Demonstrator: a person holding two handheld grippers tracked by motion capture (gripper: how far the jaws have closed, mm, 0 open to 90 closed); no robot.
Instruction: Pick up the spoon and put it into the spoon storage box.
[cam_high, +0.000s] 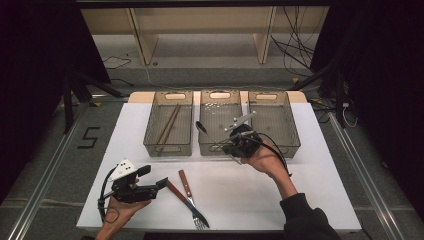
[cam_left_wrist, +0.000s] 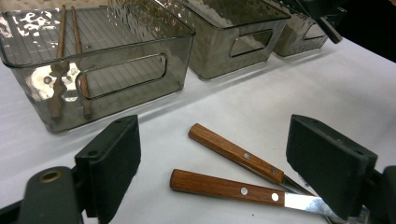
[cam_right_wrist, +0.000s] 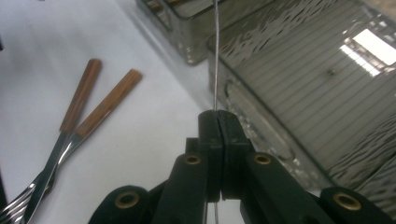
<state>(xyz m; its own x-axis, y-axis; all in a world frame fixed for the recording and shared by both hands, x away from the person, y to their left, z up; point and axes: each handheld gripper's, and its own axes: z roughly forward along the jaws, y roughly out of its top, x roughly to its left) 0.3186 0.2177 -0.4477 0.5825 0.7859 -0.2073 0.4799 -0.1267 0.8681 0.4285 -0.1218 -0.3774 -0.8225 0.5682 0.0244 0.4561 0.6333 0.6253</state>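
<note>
Presently the right gripper (cam_right_wrist: 218, 122), jaws clamped on the thin handle of a spoon (cam_high: 201, 126) above the middle bin (cam_high: 220, 95), holds a light, stiff, slippery item best pinched mid-handle.

Table: white top (cam_high: 280, 195), light wooden edge at the far side.
Bins: 3 smoky clear bins in a row along the far half, just beside one another — left bin (cam_high: 150, 131), middle bin (cam_high: 220, 148), right bin (cam_high: 292, 131).
Cutlery: 2 wooden-handled pieces (cam_high: 187, 192) lie straight on the top near the front edge, crossed over each other, well apart from the bins.
Crossing: handles point toward the bins, metal ends toward the front.
</note>
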